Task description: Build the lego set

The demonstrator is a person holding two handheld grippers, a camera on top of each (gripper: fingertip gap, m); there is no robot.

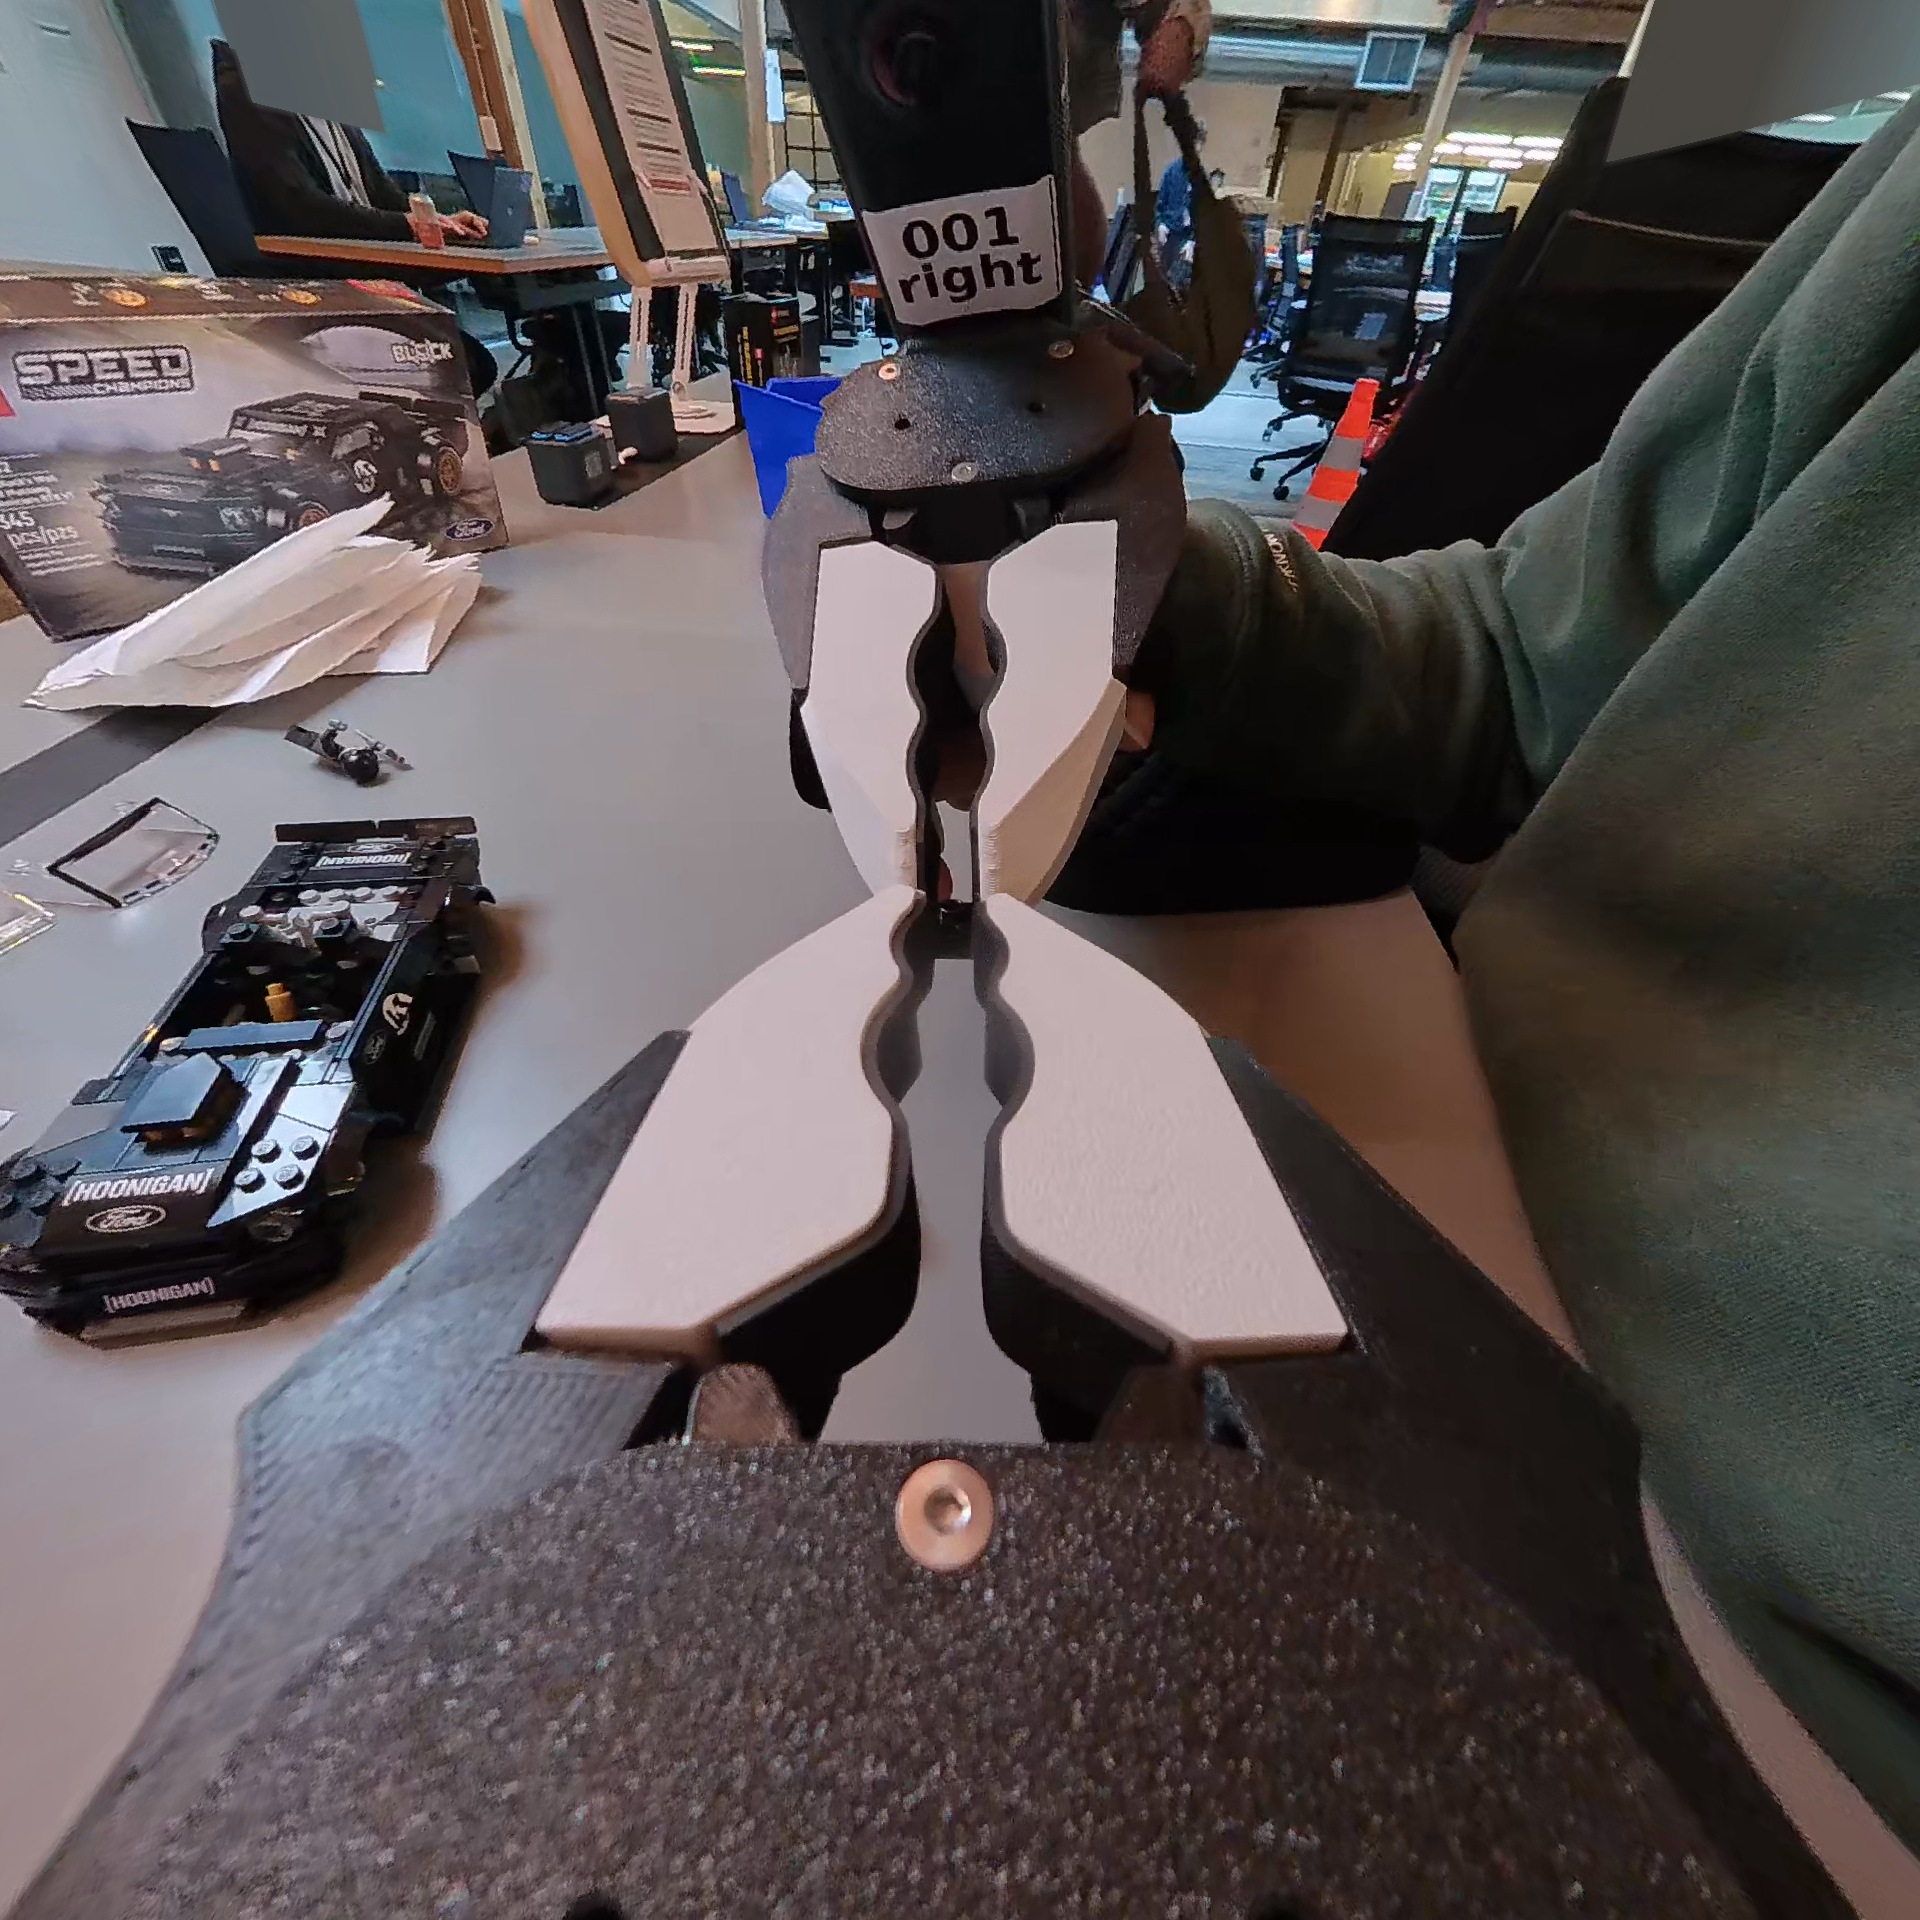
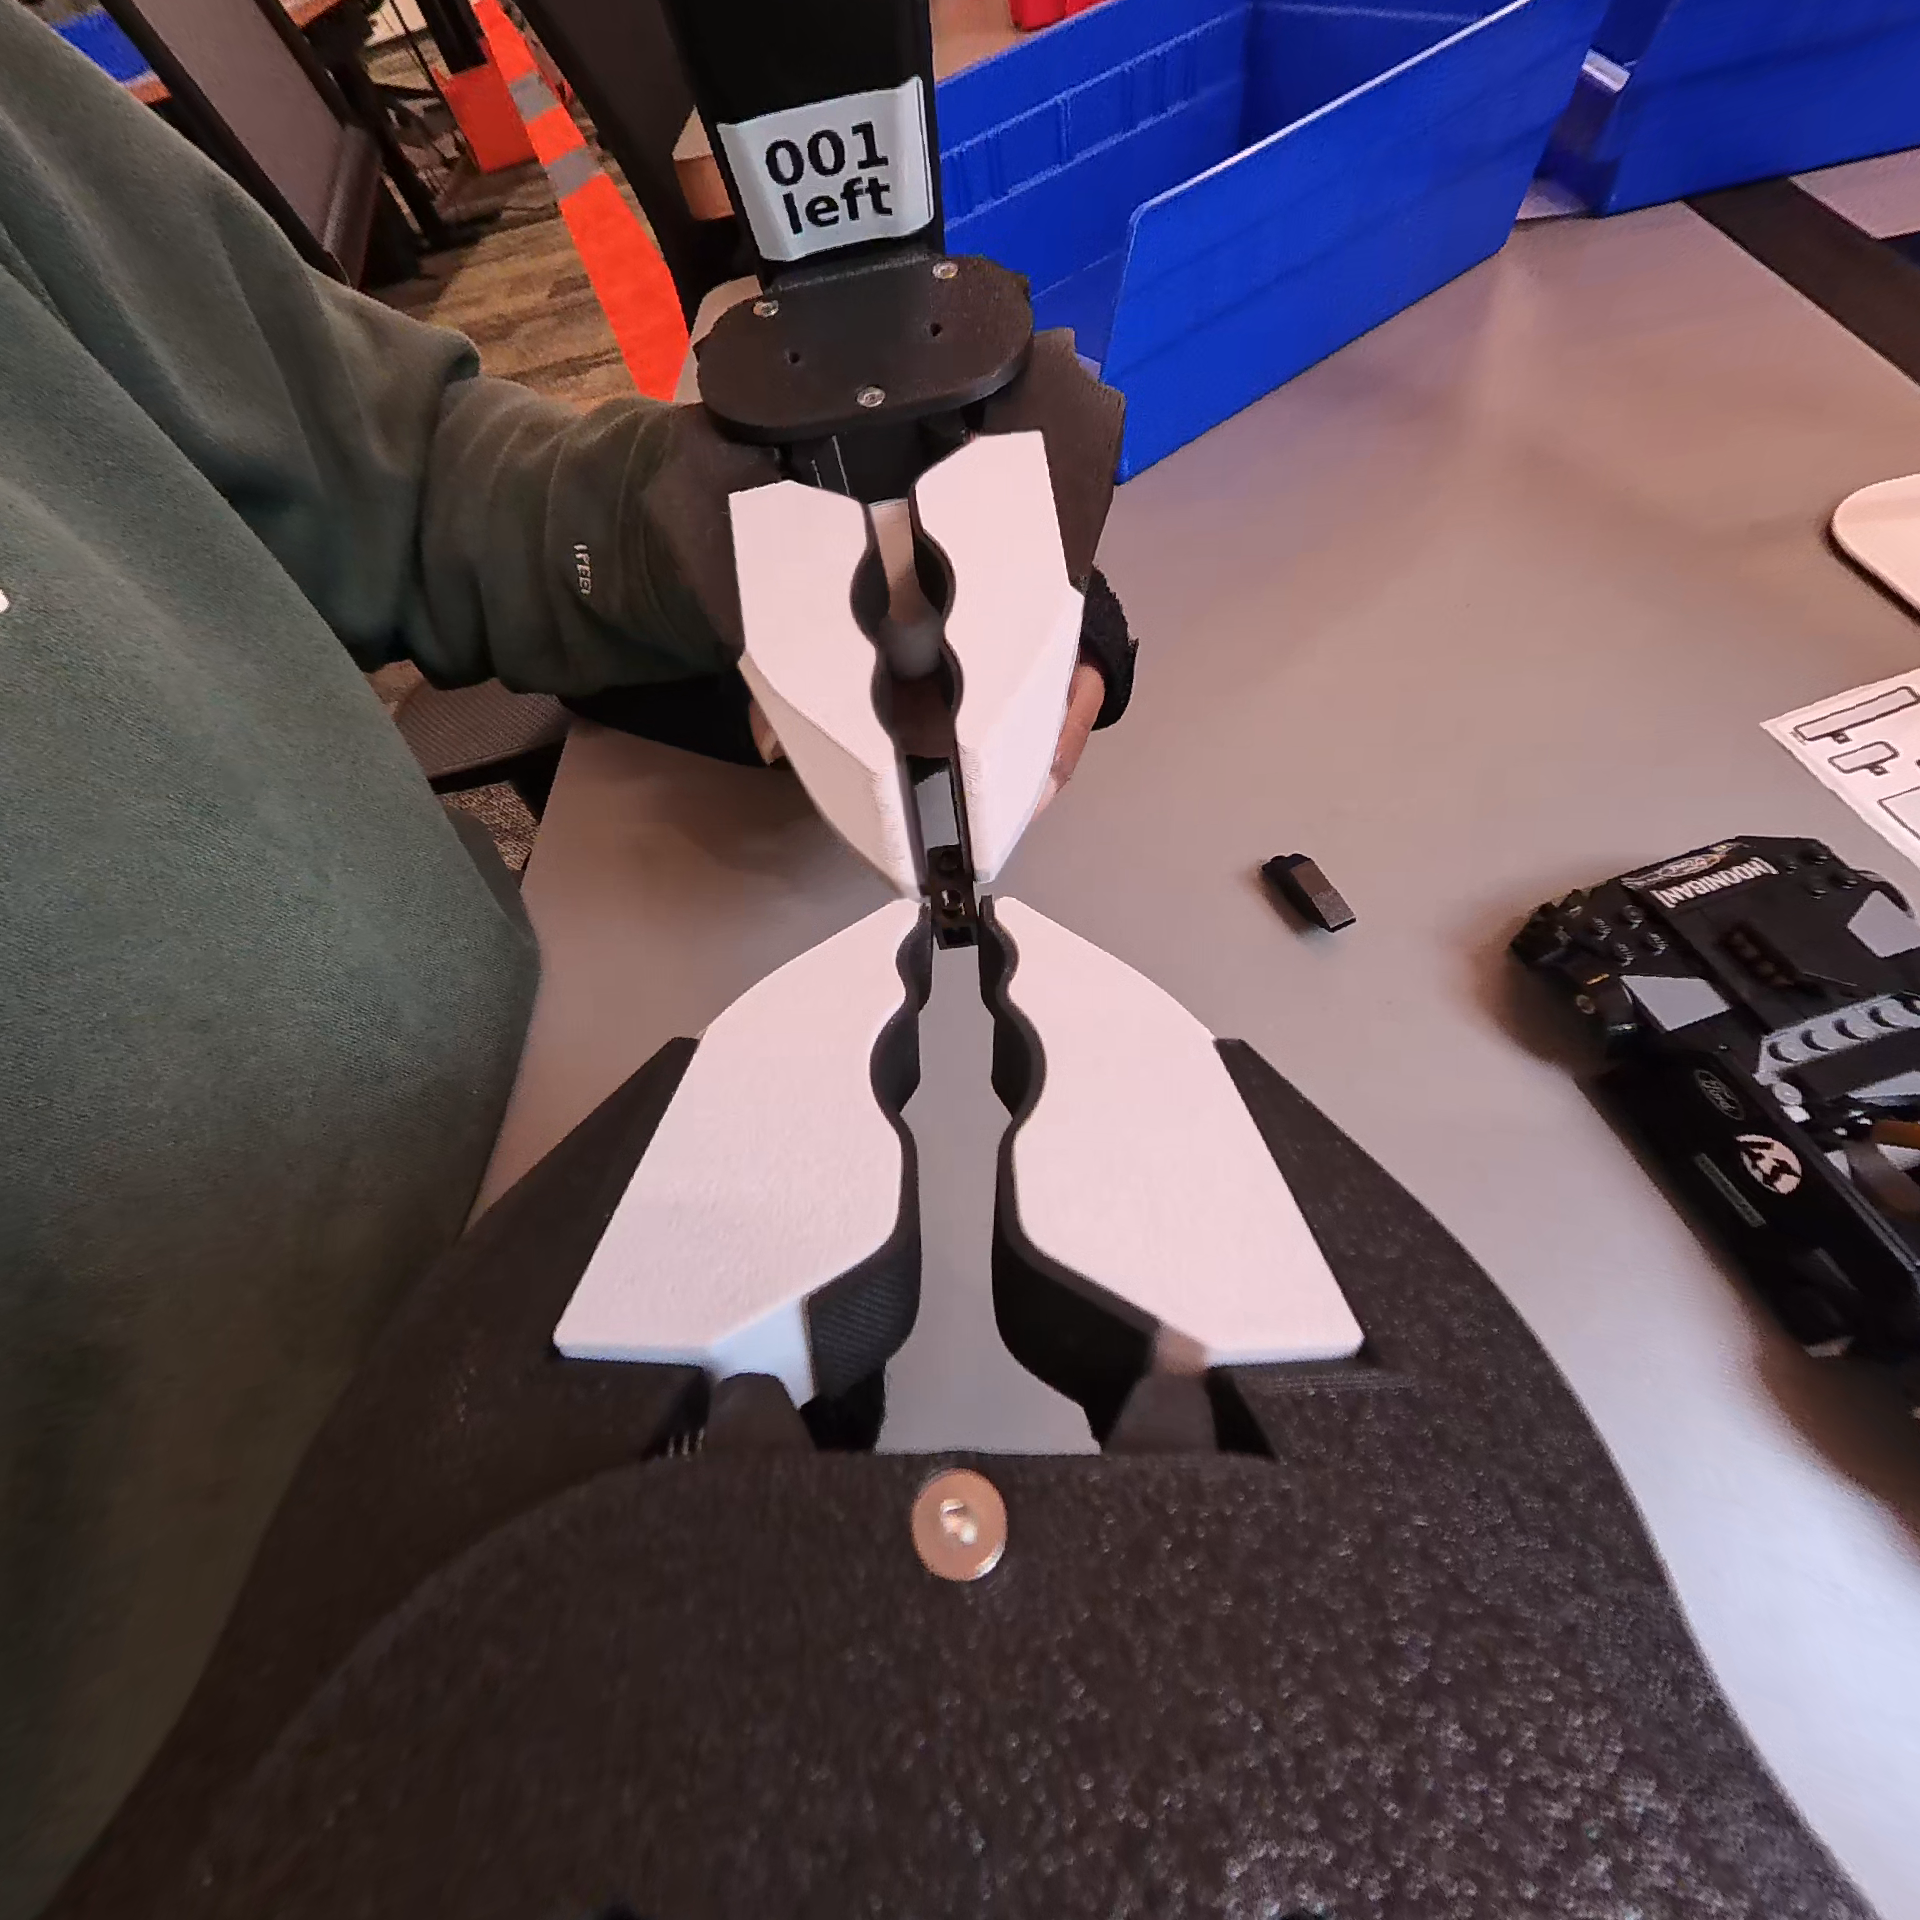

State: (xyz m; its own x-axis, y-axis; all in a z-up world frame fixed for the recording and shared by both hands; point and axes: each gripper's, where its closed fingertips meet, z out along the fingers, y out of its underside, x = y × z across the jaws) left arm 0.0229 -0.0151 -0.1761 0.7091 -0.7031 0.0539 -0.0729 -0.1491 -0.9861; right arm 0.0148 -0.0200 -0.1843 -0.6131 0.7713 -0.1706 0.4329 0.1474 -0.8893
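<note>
- Left wrist view shows the left gripper (image 1: 948, 914) meeting the right gripper (image 1: 948, 868) tip to tip, with a small black lego piece (image 1: 951, 918) pinched where the tips meet.
- Right wrist view gives the clearer look: the right gripper (image 2: 951, 920) is clamped on one end of the black lego piece (image 2: 952, 902), and the left gripper (image 2: 948, 868) is clamped on the other end, which seems to be a second small part.
- Both sit in the air above the bench (image 2: 1455, 623), well apart from the black lego car (image 2: 1745, 1060), which lies on the bench to the right of the joined tips.
- A loose black brick (image 2: 1307, 894) lies on the bench between the tips and the car.
- Judged step: pressing two small parts together. Doing it well likely means keeping the grippers in one line, pushing straight, and holding both grips firm so nothing twists or pops out.
</note>
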